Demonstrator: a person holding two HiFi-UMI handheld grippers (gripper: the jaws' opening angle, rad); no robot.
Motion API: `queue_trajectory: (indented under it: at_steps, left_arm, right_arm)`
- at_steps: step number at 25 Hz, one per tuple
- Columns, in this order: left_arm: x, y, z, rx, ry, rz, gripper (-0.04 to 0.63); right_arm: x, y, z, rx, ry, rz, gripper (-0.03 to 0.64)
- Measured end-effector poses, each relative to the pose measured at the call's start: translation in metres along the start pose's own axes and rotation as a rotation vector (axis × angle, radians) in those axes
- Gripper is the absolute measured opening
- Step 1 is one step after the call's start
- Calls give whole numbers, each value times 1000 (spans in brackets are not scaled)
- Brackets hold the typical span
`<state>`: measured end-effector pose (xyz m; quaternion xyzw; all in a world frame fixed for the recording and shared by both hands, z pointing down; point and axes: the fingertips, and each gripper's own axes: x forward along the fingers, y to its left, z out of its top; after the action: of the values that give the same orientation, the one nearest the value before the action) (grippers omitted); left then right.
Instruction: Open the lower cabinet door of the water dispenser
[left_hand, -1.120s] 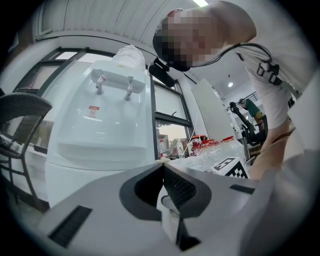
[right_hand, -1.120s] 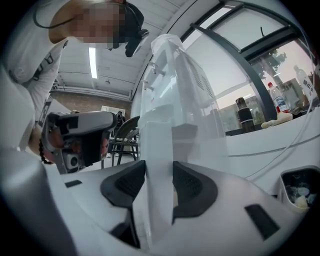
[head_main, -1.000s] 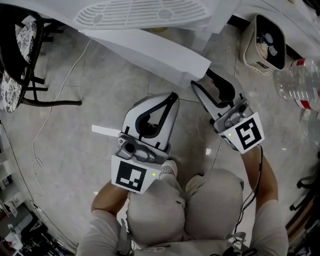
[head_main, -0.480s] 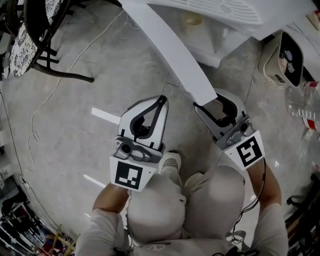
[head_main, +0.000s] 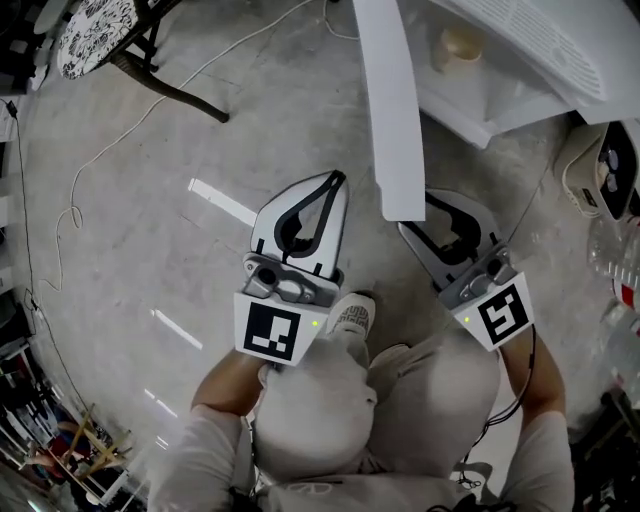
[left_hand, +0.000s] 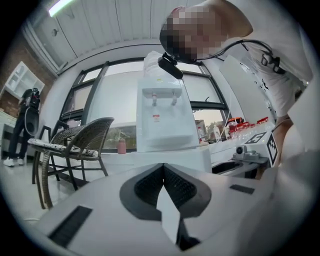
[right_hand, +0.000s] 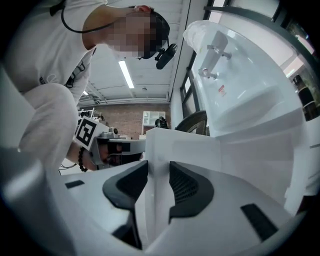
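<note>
Just-closing right gripper (right_hand: 156, 175) pinches cabinet door (head_main: 388, 100) (head view hides contact).

The left gripper (head_main: 337, 180) and right gripper (head_main: 415, 210) are white shells with black ribbed pads (left_hand: 145, 187). Behind each claw sits a cube (head_main: 272, 332) of black-and-white square markers. A black cable (head_main: 527, 370) trails behind the right claw. Pale grey trousers (head_main: 320, 410), white shoe (head_main: 350, 315).
</note>
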<state>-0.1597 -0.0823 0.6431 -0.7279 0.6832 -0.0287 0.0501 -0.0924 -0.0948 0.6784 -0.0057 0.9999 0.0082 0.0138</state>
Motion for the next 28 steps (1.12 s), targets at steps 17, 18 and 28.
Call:
queue_trajectory:
  at_steps: [17,18,28]
  left_arm:
    - [-67,67,5,31,12,190,2]
    - [-71,71,5,30,12,199,2]
    - [-83,86,0,18,-1,228,2]
  right_arm:
    - [99,49,2,-25,-6,232,105]
    - [104,51,3,-29,-9,239,96]
    - [146,56,4,-8,-2,260,54]
